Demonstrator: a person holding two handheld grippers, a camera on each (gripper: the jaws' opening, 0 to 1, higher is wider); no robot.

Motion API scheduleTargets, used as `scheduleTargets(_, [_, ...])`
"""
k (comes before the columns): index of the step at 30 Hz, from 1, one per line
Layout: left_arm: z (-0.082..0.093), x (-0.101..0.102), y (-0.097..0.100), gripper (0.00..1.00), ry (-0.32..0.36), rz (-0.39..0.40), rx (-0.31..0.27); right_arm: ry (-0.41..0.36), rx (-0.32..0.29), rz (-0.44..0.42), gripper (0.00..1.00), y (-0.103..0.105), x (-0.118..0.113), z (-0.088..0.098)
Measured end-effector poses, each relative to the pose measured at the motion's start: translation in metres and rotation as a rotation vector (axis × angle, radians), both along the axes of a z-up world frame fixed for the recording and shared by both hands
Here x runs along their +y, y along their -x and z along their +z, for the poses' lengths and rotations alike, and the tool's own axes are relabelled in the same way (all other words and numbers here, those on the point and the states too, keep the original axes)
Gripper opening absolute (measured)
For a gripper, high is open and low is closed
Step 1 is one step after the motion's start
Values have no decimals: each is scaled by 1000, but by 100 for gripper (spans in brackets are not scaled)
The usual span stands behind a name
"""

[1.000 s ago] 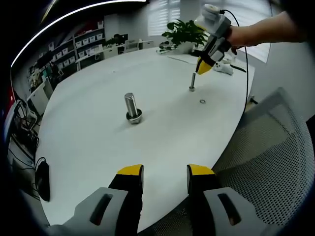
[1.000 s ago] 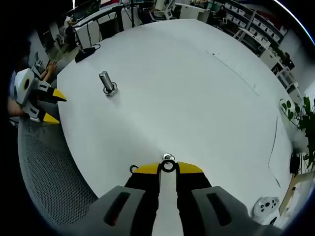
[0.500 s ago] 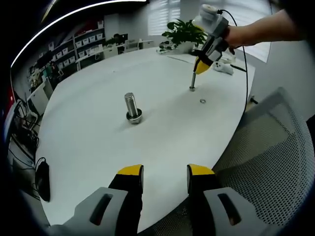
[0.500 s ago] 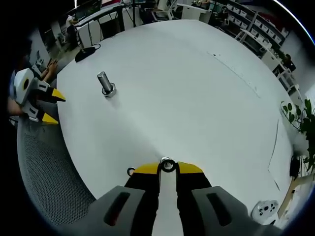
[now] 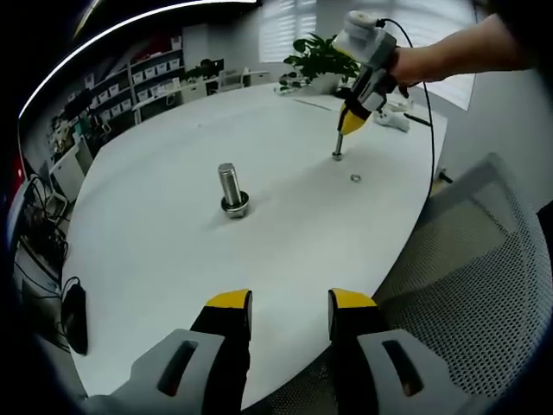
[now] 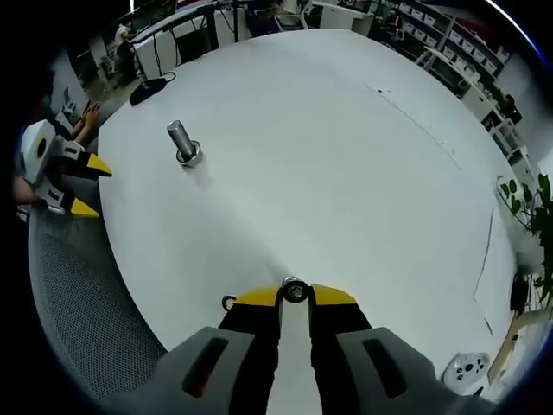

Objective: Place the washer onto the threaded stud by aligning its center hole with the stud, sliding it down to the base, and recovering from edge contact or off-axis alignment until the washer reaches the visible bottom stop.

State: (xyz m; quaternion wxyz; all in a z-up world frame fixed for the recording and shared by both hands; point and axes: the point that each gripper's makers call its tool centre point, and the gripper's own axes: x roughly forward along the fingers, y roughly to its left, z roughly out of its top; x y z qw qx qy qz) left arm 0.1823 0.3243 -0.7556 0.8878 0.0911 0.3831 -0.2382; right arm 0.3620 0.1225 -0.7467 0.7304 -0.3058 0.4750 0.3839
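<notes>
A thin threaded stud [image 5: 337,147] stands on the white table [image 5: 155,225] at its far right. My right gripper [image 5: 350,126], held by a hand, hovers tip-down just over the stud's top. In the right gripper view that gripper [image 6: 295,294] is shut on a small washer [image 6: 295,293], with the thin stud's end [image 6: 289,282] peeking out right at the tips. A second loose washer [image 5: 355,179] [image 6: 228,303] lies flat beside the stud. A thick bolt [image 5: 231,188] [image 6: 182,142] stands mid-table with a washer at its base. My left gripper [image 5: 289,309] is open over the near edge and holds nothing.
A grey mesh chair [image 5: 467,285] [image 6: 78,303] sits off the table's edge. A potted plant [image 5: 324,56] and a white device [image 5: 393,119] [image 6: 467,367] are at the far end. A black mouse [image 5: 76,318] lies near the left rim.
My right gripper has shifted slightly left over the thin stud with the washer still in it, and the stud's end now sits closer to its tips. The left gripper has stayed put.
</notes>
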Motion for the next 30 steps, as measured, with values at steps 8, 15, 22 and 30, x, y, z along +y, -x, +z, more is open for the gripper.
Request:
scheduleTargets(8, [1, 0, 0, 33, 2, 3, -2, 11, 14, -1, 14, -1, 0, -8])
scheduleTargets(15, [1, 0, 0, 33, 3, 1, -4, 20, 26, -12, 14, 1, 0, -16])
scheduleTargets(22, [1, -2, 0, 33, 4, -8, -5, 23, 55, -34, 14, 2, -3, -27])
scheduleTargets(30, [1, -2, 0, 33, 6, -11, 0, 33, 70, -36, 14, 3, -4, -38])
